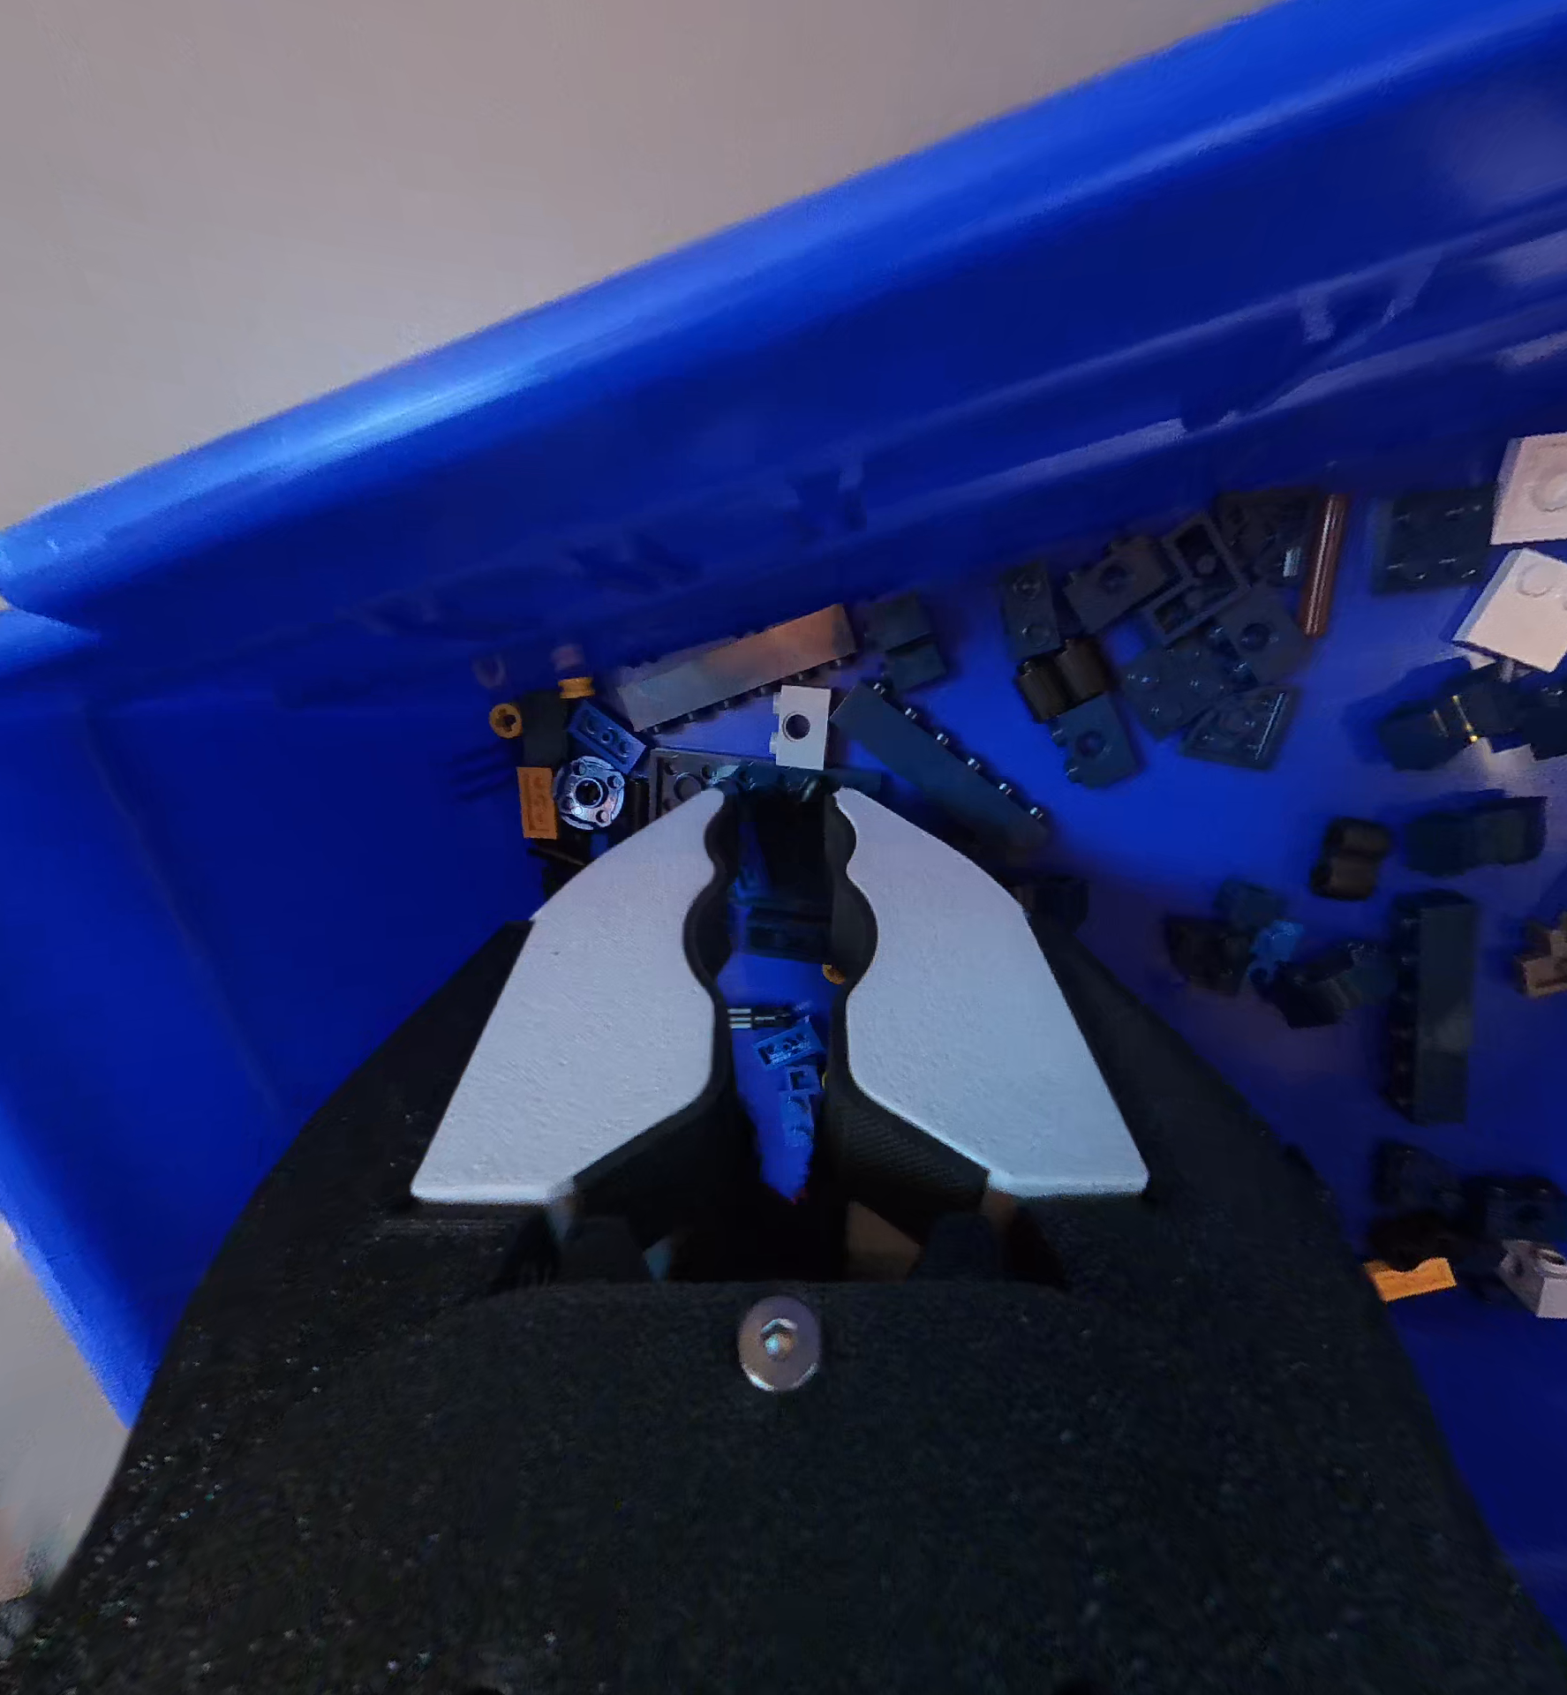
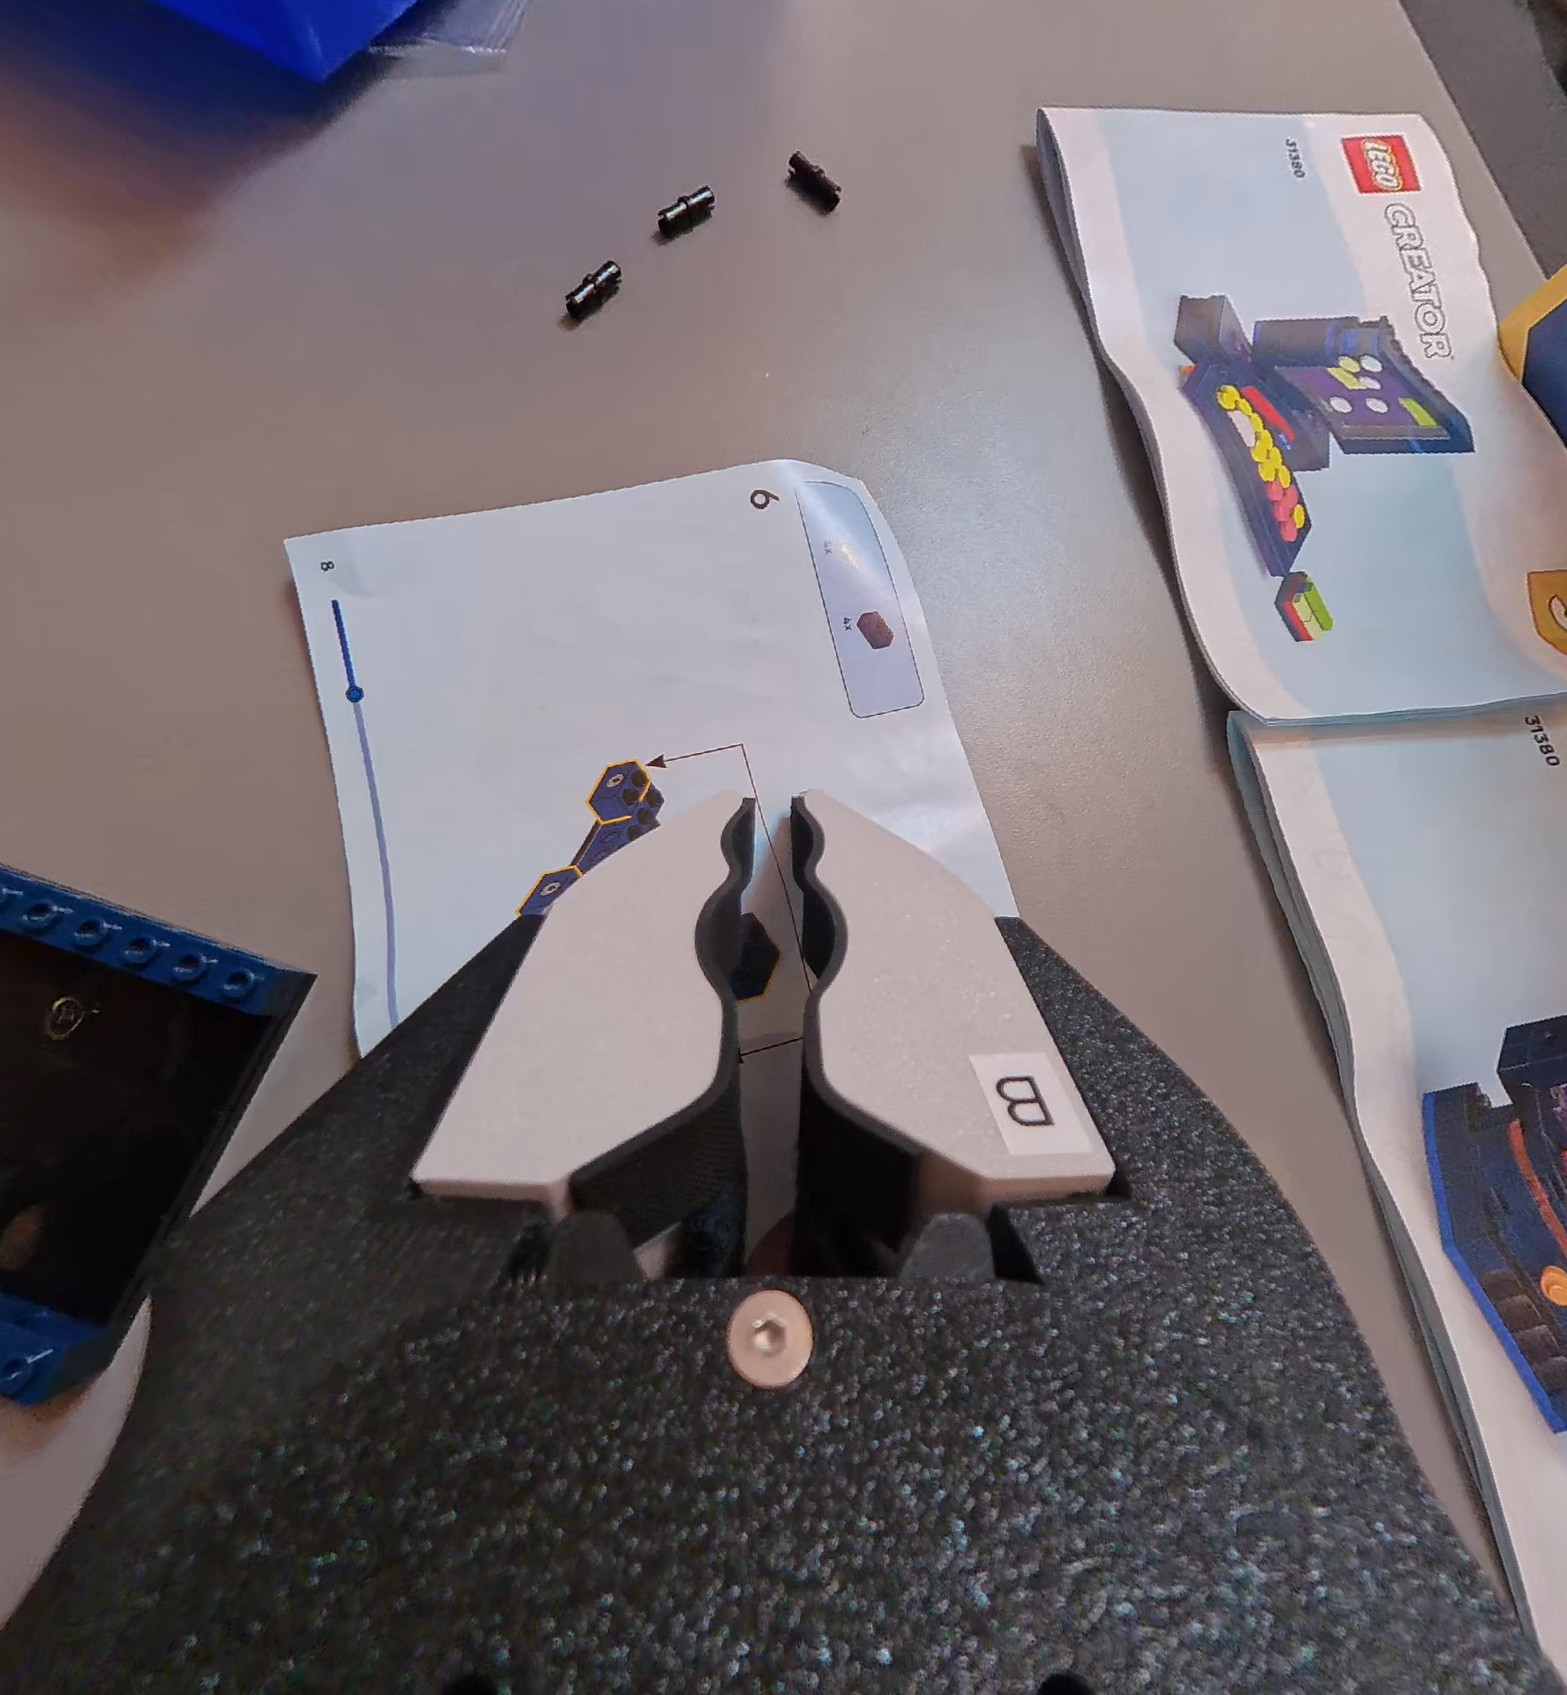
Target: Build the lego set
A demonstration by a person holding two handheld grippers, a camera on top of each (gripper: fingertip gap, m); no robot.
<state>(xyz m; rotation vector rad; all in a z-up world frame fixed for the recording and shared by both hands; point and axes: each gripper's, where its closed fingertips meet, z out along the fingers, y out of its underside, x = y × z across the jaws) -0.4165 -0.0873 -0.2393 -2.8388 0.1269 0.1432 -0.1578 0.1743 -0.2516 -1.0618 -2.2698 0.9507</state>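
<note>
The big blue bin [image 1: 853, 385] holds a heap of small building pieces. The left gripper [image 1: 779, 798] reaches down into it, near the bin's left wall. It is clenched on a dark blue piece [image 1: 775, 780], and its pads look pressed on the piece's sides. The grip is only at the very tips, so I think the piece could twist or pop out. Other pieces crowd close: a long grey brick [image 1: 733, 665] and a small white brick [image 1: 800, 729] just behind, and a round grey piece [image 1: 589, 791] to the left. I think the gripper could bump them or drag one along.

The right gripper [image 2: 770, 812] hangs over the grey tabletop [image 2: 211, 367]. It is almost closed, with only a thin slit, and nothing is in it. Under it lies a loose instruction page [image 2: 578, 624]. Two booklets [image 2: 1265, 413] lie toward the tabletop's right edge. A blue and black build [image 2: 91, 1101] sits at the left edge. Three small black pins [image 2: 686, 209] lie well apart from the gripper, toward the far edge.
</note>
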